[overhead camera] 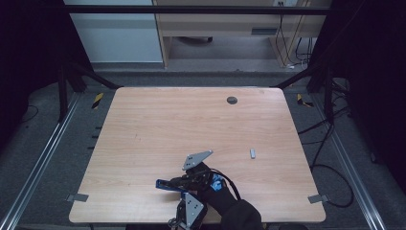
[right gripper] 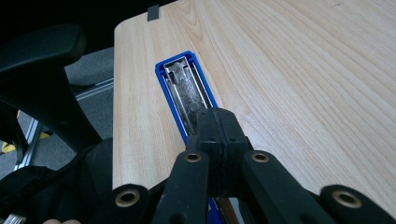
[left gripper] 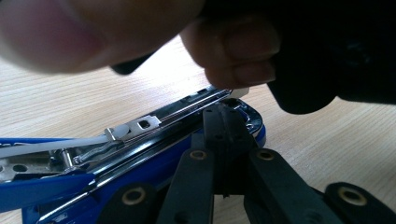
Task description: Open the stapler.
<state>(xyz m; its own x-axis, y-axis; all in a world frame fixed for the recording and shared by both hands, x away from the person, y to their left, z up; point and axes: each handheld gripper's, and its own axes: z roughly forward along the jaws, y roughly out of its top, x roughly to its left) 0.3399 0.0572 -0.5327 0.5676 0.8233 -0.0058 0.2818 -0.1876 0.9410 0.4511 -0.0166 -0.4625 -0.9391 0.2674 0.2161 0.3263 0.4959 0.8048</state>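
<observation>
We have the blue plastic stapler [right gripper: 187, 88] opened ahead of both clenched claws, left [left gripper: 225, 116] and right [right gripper: 219, 122]; its bare metal channel awaits staples.

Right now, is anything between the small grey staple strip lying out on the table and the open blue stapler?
Nothing visible. In the high view the staple strip lies alone on bare table, right of the stapler. Both grippers, left gripper and right gripper, are shut at the stapler.
</observation>
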